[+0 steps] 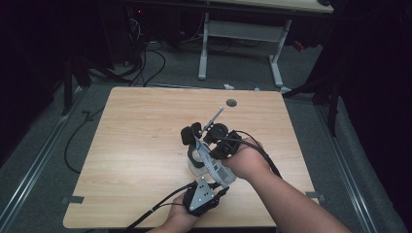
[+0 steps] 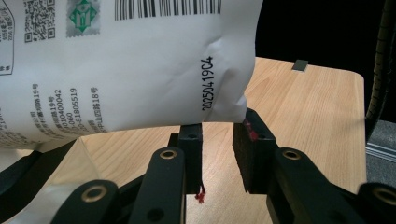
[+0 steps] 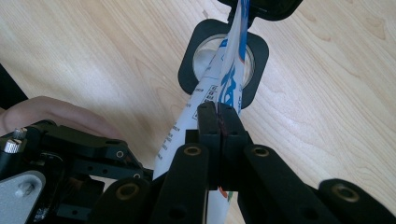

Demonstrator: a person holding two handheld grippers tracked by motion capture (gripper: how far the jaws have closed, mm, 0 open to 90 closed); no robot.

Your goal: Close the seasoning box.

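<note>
- Looking down from the high view: both hands meet over the middle of the wooden desk [image 1: 145, 145], the left gripper [image 1: 206, 187] nearest the front edge, the right gripper [image 1: 217, 154] just beyond it, a white printed pouch [image 1: 212, 167] between them.
- Left gripper view: its fingers [image 2: 191, 154] stand partly apart, the pouch's [image 2: 140, 70] lower corner just above them; whether they pinch it I cannot tell.
- Right gripper view: fingers [image 3: 208, 126] pressed together on the pouch's [image 3: 224, 79] edge, held above a round black-framed holder [image 3: 191, 70].
</note>
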